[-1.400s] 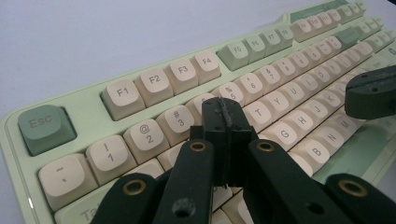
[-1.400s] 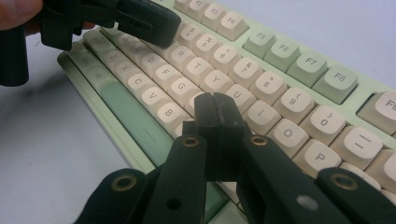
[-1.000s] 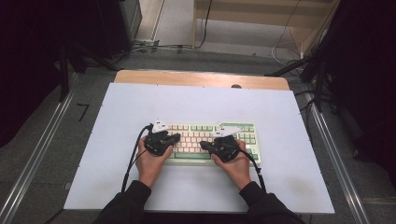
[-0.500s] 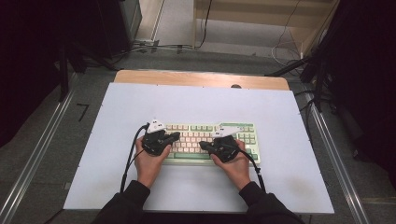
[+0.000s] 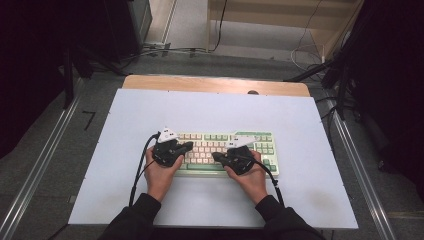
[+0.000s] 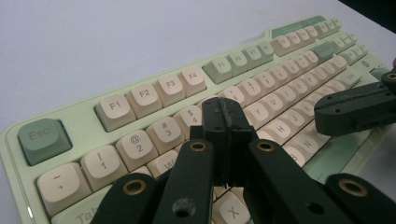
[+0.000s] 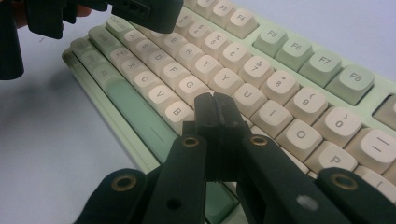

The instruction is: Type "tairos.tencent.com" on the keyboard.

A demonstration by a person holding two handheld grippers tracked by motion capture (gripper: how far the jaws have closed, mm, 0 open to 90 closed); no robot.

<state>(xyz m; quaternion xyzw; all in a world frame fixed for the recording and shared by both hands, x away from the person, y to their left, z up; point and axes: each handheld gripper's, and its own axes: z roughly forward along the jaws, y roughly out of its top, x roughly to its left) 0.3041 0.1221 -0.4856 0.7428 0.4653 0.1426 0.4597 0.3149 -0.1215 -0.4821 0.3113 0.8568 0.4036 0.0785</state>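
- Black jaws on the left hand-held gripper point(image 6: 223, 125) are pressed together with nothing between them, tip hanging just over the number row around the 4 and 5 keys, and whether it actually touches a cap I can't tell.
- Same deal with the right hand-held gripper point(image 7: 215, 114): jaws pressed together, empty, tip sitting over the letters near B, N and H.
- So both are basically poking fingers aimed at the keyboard point(image 5: 222, 150), which lies right under and just beyond the tips.
- From the high view the left hand-held gripper point(image 5: 172, 148) covers the left end of the keys and the right one point(image 5: 235, 158) sits right of the middle.
- Long axis of the keyboard runs left to right across the bench point(image 5: 125, 125), parallel to its near edge, on the near half.
- My read: left-side keys belong to the left one, anything from the middle to the right end is closer to the right one. Next press is just a short dip straight down.
- Risk is the wide tip catching two caps at once.
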